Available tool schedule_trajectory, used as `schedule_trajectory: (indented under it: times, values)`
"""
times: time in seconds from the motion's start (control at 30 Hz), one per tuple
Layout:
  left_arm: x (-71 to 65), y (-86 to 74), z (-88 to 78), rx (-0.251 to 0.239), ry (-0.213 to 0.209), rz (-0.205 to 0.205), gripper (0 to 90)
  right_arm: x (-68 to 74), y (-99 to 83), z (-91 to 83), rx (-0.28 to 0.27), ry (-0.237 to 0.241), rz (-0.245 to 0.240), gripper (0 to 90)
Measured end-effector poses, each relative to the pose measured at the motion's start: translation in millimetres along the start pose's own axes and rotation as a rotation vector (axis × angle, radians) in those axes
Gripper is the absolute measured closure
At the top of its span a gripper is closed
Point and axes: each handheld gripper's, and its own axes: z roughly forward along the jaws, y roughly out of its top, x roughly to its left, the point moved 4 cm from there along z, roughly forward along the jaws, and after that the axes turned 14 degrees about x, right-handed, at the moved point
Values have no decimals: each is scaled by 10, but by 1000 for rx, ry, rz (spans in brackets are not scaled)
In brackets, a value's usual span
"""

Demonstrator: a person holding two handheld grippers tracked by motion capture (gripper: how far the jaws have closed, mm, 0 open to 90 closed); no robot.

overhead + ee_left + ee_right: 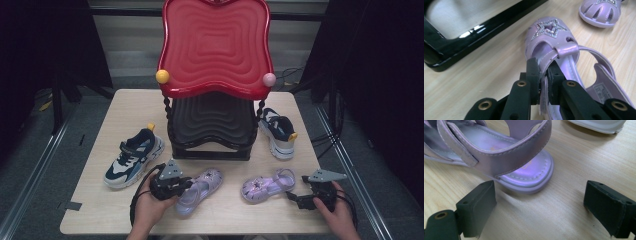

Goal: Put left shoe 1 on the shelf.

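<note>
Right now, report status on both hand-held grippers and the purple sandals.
Left hand-held gripper shut on near sandal side wall. Right hand-held gripper open, just behind other sandal's heel, not touching. Black rack base close by, nothing blocking.

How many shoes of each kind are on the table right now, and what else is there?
Purple sandals: 2, one pinched at its side edge by the left hand-held gripper, one lying free in front of the open right hand-held gripper.
Navy and white sneakers: 2.
Red and black tiered rack: 1.
Total: 5.
</note>
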Motion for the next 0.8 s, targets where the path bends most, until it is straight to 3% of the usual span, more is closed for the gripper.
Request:
schedule_trajectory:
  times: [0.17,0.33,0.47,0.57,0.7,0.8]
  values:
    - [14,9,-66,-24,34,8,829,0,0,0,0,0,0,101]
    - [26,30,-160,-77,56,-4,829,-1,0,0,0,0,-2,100]
    - [9,76,-241,-127,68,11,828,0,0,0,0,0,0,100]
    - [5,69,-220,-126,87,20,828,1,0,-1,1,0,1,100]
    - [25,32,-123,-91,113,31,824,1,-1,-1,2,0,2,100]
    - [28,9,-65,-79,101,25,822,0,0,0,0,0,-1,101]
